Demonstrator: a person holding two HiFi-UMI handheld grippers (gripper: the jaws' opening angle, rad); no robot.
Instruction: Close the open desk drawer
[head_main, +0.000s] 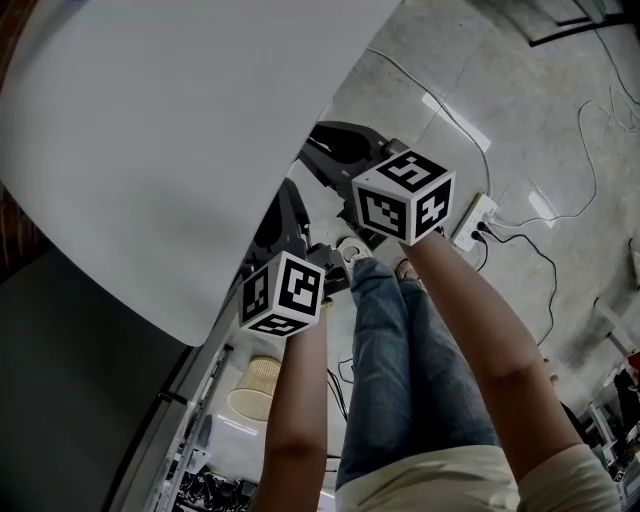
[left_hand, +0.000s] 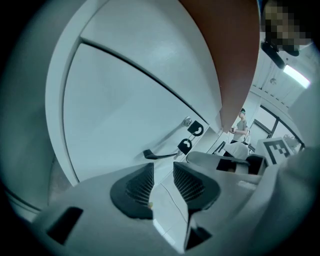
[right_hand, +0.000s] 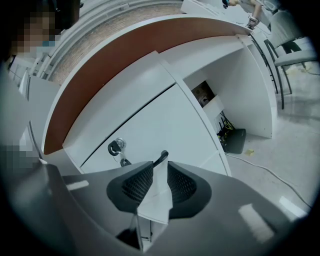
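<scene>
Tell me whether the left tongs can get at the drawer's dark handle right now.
Probably yes: the left tongs are open and empty, and the handle lies just ahead on the drawer front with nothing between; the right tongs sit at one end.

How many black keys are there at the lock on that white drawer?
2. One black-headed key sits in the round silver lock on the white drawer front; the second key hangs just below it. More could be hidden behind them.
</scene>
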